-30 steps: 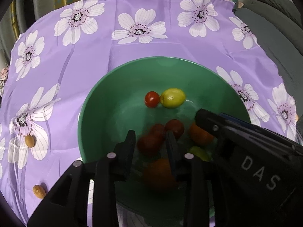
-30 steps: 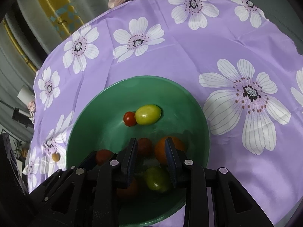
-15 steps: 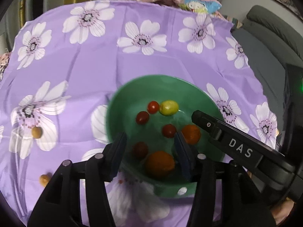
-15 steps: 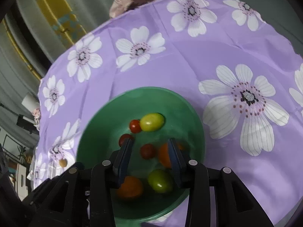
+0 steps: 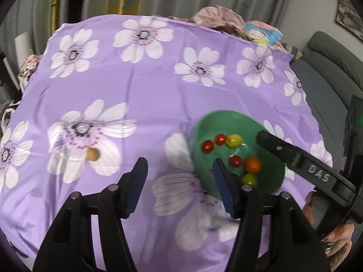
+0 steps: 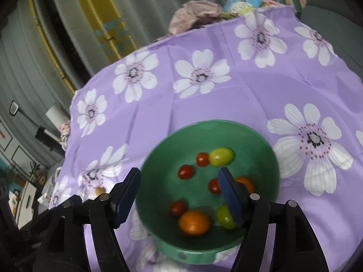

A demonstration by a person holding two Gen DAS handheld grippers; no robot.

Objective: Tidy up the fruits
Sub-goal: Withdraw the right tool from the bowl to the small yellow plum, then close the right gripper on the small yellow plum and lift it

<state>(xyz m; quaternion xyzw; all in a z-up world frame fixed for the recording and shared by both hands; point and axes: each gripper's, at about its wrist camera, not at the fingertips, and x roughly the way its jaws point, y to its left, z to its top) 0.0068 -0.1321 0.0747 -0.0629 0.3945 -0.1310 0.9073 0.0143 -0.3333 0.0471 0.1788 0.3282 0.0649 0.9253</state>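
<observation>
Setting: round table under a purple tablecloth [image 5: 140, 95] printed with white flowers; grey curtains behind, a grey sofa [image 5: 326, 72] at the right edge, a crumpled pink cloth [image 6: 195, 13] at the far table edge.

Item 1, green bowl [image 6: 261, 140]: stands on the tablecloth, near the table's near-right side in the left wrist view. Contents: three red cherry tomatoes [image 6: 185, 171] in the upper and middle part, a fourth red one low on the left, one yellow-green tomato [image 6: 221, 156] touching a red one, one large orange fruit [image 6: 194, 222] at the near side, a second orange fruit partly hidden behind a finger, and a green fruit [image 6: 223, 215] beside it.

Item 2, small brown fruit [image 5: 92, 154]: lies loose on a white flower print, well apart from the bowl, to its left.

Item 3, left gripper [image 5: 179, 181]: jaws spread wide, nothing between them, above bare cloth just left of the bowl.

Item 4, right gripper [image 6: 179, 195]: jaws spread wide, empty, above the bowl's near-left part; its black body, lettered DAS, crosses the right of the left wrist view.
</observation>
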